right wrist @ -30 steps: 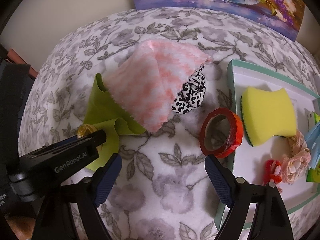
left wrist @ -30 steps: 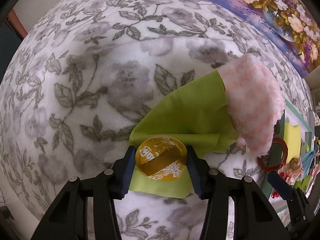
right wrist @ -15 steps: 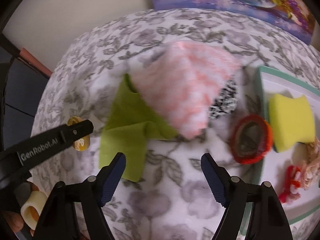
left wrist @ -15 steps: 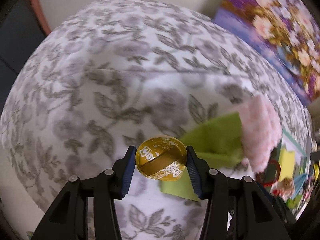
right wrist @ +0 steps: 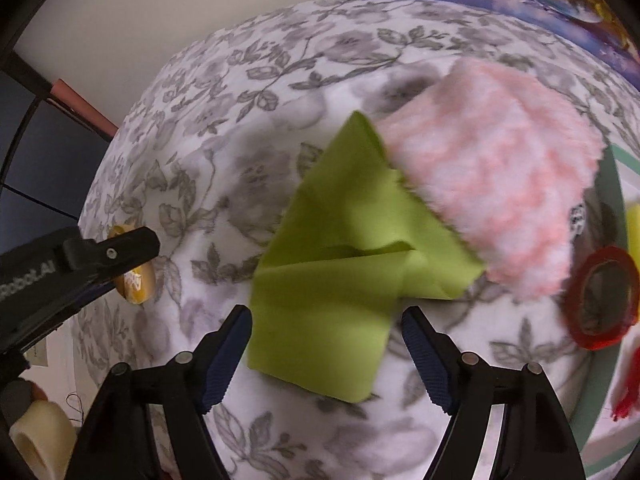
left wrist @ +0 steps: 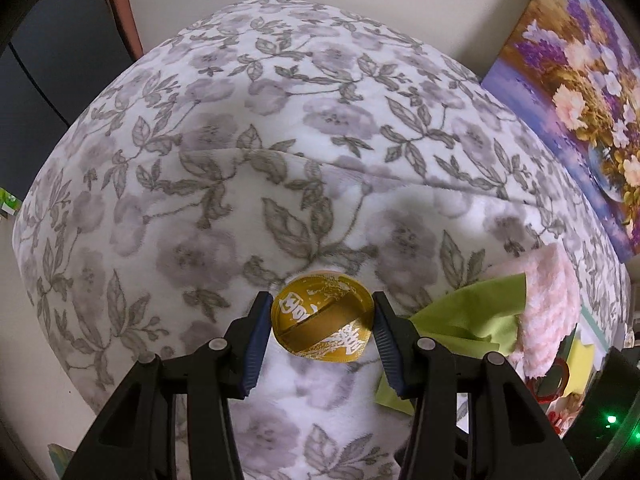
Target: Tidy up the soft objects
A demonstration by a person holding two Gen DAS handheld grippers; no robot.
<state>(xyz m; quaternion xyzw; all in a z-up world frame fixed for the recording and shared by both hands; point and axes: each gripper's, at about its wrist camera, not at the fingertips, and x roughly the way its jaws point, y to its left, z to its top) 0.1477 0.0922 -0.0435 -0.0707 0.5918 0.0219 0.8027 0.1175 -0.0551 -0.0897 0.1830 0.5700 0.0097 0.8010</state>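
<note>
My left gripper [left wrist: 323, 326] is shut on a round gold foil-wrapped disc [left wrist: 323, 316] and holds it over the floral blanket, left of the cloths. The disc also shows in the right wrist view [right wrist: 138, 280] between the left gripper's fingers [right wrist: 120, 250]. A folded green cloth [right wrist: 340, 272] lies on the blanket with a fluffy pink-and-white cloth [right wrist: 496, 200] lying over its far right part. My right gripper [right wrist: 326, 344] is open and empty, its fingers either side of the green cloth's near edge. In the left wrist view the green cloth [left wrist: 468, 320] and pink cloth [left wrist: 548, 312] sit at the right.
A red tape ring [right wrist: 604, 296] lies right of the pink cloth, beside a teal-rimmed white tray [right wrist: 618, 184] holding a yellow sponge [right wrist: 634, 228]. A spotted black-and-white item [right wrist: 576, 218] peeks from under the pink cloth. A flower painting [left wrist: 580, 92] leans on the wall behind.
My left gripper has carried the gold disc leftward, off the green cloth. My right gripper has moved left from near the tape ring to the green cloth's near edge.
</note>
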